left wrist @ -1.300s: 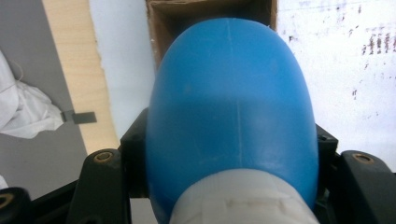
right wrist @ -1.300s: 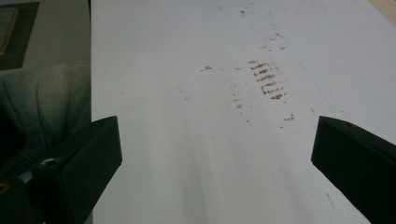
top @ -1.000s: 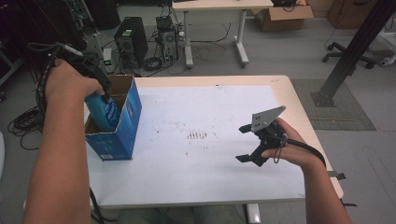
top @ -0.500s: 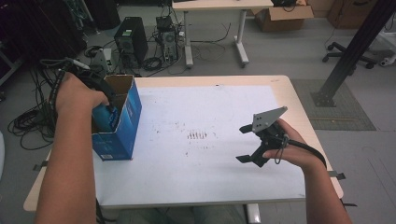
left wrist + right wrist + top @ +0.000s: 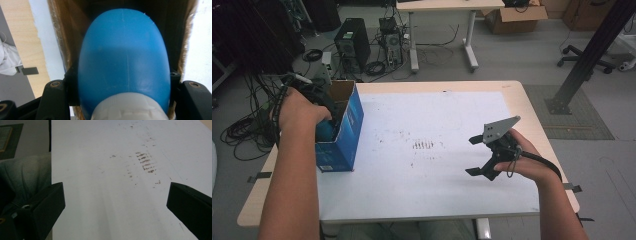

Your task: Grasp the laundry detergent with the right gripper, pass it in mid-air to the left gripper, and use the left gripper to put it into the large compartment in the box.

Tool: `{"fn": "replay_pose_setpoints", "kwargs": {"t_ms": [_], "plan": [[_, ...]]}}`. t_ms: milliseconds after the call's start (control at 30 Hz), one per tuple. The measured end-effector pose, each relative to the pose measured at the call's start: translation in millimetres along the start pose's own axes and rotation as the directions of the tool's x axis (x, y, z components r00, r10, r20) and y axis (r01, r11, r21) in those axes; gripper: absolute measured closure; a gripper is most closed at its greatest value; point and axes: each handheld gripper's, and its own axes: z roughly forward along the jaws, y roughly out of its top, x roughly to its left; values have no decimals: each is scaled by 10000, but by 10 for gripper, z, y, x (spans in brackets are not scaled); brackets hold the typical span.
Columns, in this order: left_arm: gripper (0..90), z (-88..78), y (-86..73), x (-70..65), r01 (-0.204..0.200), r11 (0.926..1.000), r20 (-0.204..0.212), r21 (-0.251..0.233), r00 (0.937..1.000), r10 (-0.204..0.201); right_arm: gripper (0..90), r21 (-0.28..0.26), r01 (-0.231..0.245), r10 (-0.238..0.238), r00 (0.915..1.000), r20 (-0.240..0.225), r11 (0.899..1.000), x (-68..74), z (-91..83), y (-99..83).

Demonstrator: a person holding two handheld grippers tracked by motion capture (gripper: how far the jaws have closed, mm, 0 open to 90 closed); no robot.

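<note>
One blue bottle lower in box, left tongs clamped.

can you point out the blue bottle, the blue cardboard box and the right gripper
Blue plastic bottle with white cap (image 5: 124, 62), left gripper view, on its rounded blue body.
Open blue cardboard box (image 5: 348, 131), high view, on its blue side wall.
Black right gripper (image 5: 473, 155), high view, midway between its open fingertips.

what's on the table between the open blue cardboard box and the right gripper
Bare white table sheet with a patch of small brown marks, seen in the high view, between box and right gripper.
</note>
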Motion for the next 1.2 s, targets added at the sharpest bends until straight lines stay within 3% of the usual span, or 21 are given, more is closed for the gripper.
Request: {"fn": "replay_pose_setpoints", "kwargs": {"t_ms": [567,1200], "plan": [[386,234,11,11,-62,9998,111,178,9999,60,20,80,-88,88,10000,-31,9999,-9,25,-28],[383,293,14,26,-53,9999,253,150,9997,49,20,111,-111,112,9999,-56,9999,-7,14,-28]]}}
